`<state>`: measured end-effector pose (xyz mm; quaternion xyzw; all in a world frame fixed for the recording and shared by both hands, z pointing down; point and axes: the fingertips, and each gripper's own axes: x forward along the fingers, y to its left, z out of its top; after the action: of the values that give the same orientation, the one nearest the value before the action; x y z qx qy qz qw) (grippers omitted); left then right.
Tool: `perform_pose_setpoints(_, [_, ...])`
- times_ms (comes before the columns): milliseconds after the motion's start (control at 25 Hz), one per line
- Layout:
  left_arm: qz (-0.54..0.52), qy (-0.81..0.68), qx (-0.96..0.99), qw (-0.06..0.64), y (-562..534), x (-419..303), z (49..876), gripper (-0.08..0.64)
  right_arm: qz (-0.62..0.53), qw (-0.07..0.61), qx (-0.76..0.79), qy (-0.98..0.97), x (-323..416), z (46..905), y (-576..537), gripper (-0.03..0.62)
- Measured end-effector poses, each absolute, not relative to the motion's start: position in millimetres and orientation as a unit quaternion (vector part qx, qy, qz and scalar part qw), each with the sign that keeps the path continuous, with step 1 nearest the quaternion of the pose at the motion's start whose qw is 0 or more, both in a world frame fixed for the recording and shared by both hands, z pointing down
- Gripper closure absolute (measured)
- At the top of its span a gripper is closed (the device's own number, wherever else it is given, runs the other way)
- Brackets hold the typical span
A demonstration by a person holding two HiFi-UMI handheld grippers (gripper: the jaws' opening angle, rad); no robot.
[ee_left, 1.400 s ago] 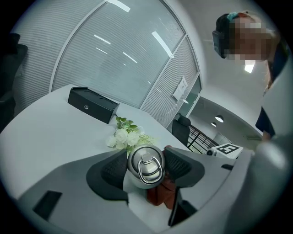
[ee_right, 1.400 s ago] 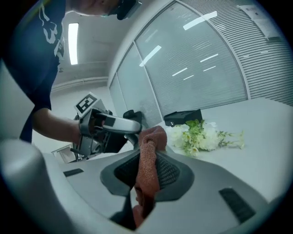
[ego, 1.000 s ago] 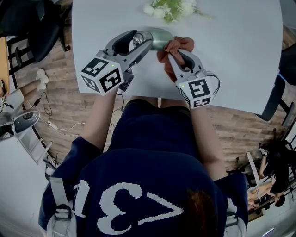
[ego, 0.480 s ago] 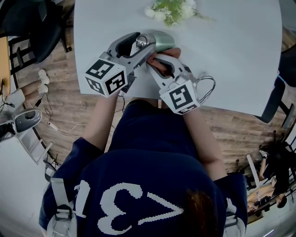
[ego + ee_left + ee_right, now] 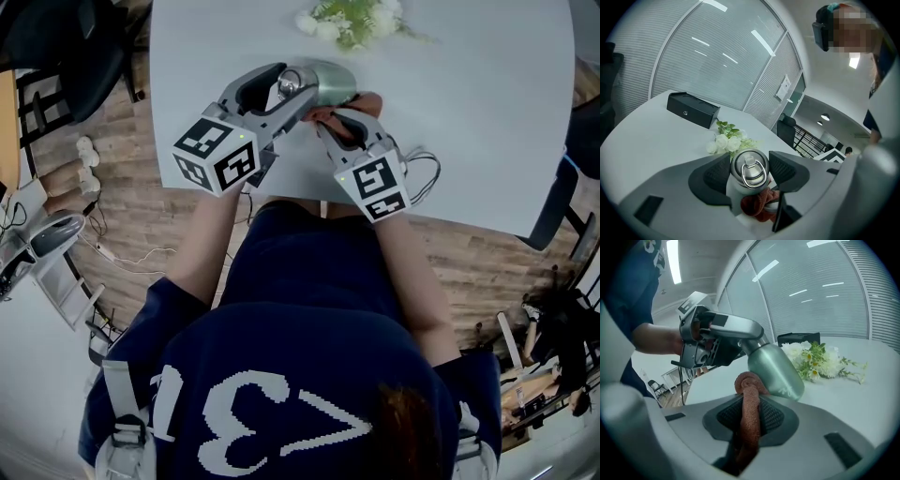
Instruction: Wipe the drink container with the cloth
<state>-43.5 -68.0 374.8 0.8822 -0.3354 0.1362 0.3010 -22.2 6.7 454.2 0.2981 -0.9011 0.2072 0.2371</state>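
Note:
A pale green metal drink bottle (image 5: 326, 82) with a silver ring cap (image 5: 749, 169) is held tilted above the white table (image 5: 478, 112). My left gripper (image 5: 292, 92) is shut on its neck, one pad on each side of the cap (image 5: 749, 165). My right gripper (image 5: 330, 114) is shut on a reddish-brown cloth (image 5: 749, 408), whose bunched end (image 5: 746, 380) touches the bottle's side (image 5: 774, 365). In the left gripper view the cloth (image 5: 758, 205) sits just below the bottle's cap.
A bunch of white flowers with green leaves (image 5: 352, 19) lies at the table's far edge, close behind the bottle. A black box (image 5: 692, 109) stands farther back. Cables and gear (image 5: 47, 239) lie on the wooden floor at the left.
My right gripper with the cloth swung left along the bottle toward the cap, then came back slightly right and up. The left gripper and the bottle have barely moved.

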Motion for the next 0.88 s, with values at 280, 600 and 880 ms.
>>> perform_pose_setpoints(280, [0.138,-0.338,0.881,0.300,-68,-43,376,0.295,0.198,0.171,0.269,-0.927,-58,408,3,0.506])
perform_pose_setpoints(600, [0.136,-0.336,0.881,0.303,-68,-44,375,0.295,0.268,0.217,0.305,-0.888,-17,464,5,0.506])
perform_pose_setpoints(880, [0.134,-0.333,0.884,0.298,-68,-45,378,0.295,0.286,0.186,0.349,-0.873,26,459,-12,0.505])
